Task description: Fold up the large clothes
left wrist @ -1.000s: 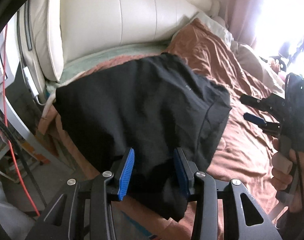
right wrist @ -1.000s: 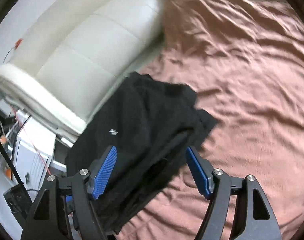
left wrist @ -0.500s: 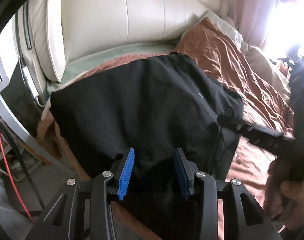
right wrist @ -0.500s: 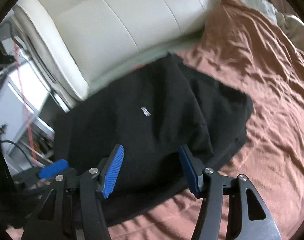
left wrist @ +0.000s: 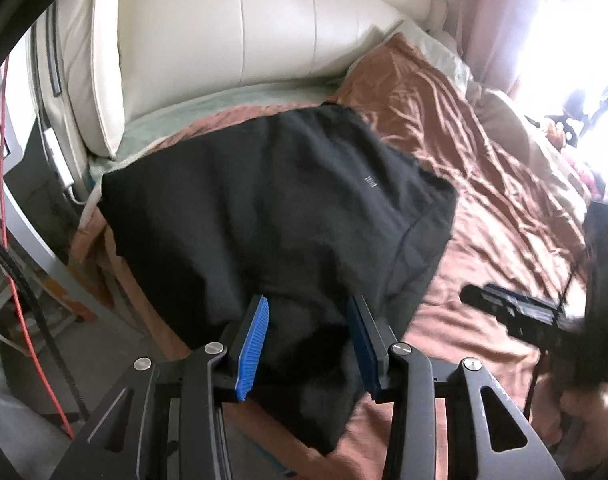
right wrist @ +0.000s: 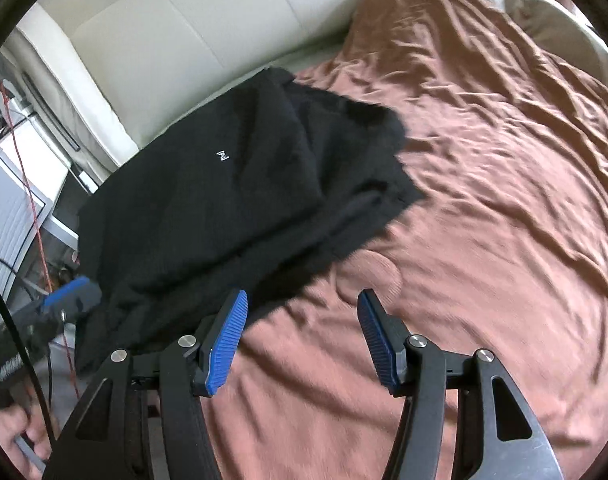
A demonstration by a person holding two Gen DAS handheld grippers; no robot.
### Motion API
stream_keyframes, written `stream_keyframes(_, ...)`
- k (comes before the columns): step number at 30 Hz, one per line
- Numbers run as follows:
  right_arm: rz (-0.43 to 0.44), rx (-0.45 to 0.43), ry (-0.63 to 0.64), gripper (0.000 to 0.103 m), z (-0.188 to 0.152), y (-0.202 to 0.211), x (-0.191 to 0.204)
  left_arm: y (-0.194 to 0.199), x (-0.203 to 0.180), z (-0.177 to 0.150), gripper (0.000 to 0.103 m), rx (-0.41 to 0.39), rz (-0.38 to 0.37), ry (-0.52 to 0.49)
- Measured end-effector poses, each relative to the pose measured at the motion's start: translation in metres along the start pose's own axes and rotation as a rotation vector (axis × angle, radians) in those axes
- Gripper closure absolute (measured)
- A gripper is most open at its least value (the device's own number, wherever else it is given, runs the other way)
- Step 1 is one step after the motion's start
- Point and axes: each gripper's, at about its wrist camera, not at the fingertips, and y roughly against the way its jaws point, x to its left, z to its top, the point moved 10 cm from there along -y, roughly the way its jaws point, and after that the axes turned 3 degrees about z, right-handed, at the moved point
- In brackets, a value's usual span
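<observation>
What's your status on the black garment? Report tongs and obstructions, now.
Left tongs over black garment's near edge, grip unclear. Right tongs open over bare brown bedsheet, holding nothing. Garment folded at the bed corner, hanging over. Nothing in the way.

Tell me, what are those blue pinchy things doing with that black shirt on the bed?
A person holds a gripper in each hand to fold a black garment lying on a bed's brown sheet, near a cream headboard. The left gripper has the garment's near edge between its blue pads, though a real pinch is hard to confirm. The right gripper is open over bare sheet, holding nothing. The garment looks partly folded, with layers overlapping.
</observation>
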Motion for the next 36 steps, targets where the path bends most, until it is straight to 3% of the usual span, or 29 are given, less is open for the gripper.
stream_keyframes(8, -0.050, -0.093, -0.032, 0.042, -0.017, 0.101, -0.020, 0.043, -0.037, 0.002, 0.057, -0.031, -0.073, -0.005)
stream_keyframes(10, -0.073, -0.116, -0.036, 0.042, -0.025, 0.129, -0.023, 0.054, -0.052, 0.000, 0.042, -0.042, -0.093, -0.021)
stream_keyframes(11, -0.090, -0.130, -0.034, 0.038, -0.030, 0.141, -0.023, 0.061, -0.058, -0.001, 0.031, -0.055, -0.099, -0.030)
stream_keyframes(12, -0.110, -0.151, -0.031, 0.028, -0.034, 0.158, -0.025, 0.069, -0.065, -0.002, 0.024, -0.075, -0.107, -0.040)
stream_keyframes(14, -0.136, -0.186, -0.033, 0.015, -0.044, 0.185, -0.026, 0.082, -0.077, -0.004, 0.016, -0.102, -0.122, -0.051)
stream_keyframes(21, -0.218, -0.262, -0.085, 0.000, -0.094, 0.267, -0.036, 0.136, -0.115, -0.016, 0.000, -0.192, -0.174, -0.096)
stream_keyframes(28, -0.296, -0.371, -0.104, 0.000, -0.143, 0.337, -0.028, 0.184, -0.145, -0.036, 0.000, -0.253, -0.238, -0.145)
stream_keyframes(36, -0.343, -0.451, -0.110, 0.000, -0.206, 0.390, -0.014, 0.231, -0.172, -0.072, 0.000, -0.285, -0.299, -0.214)
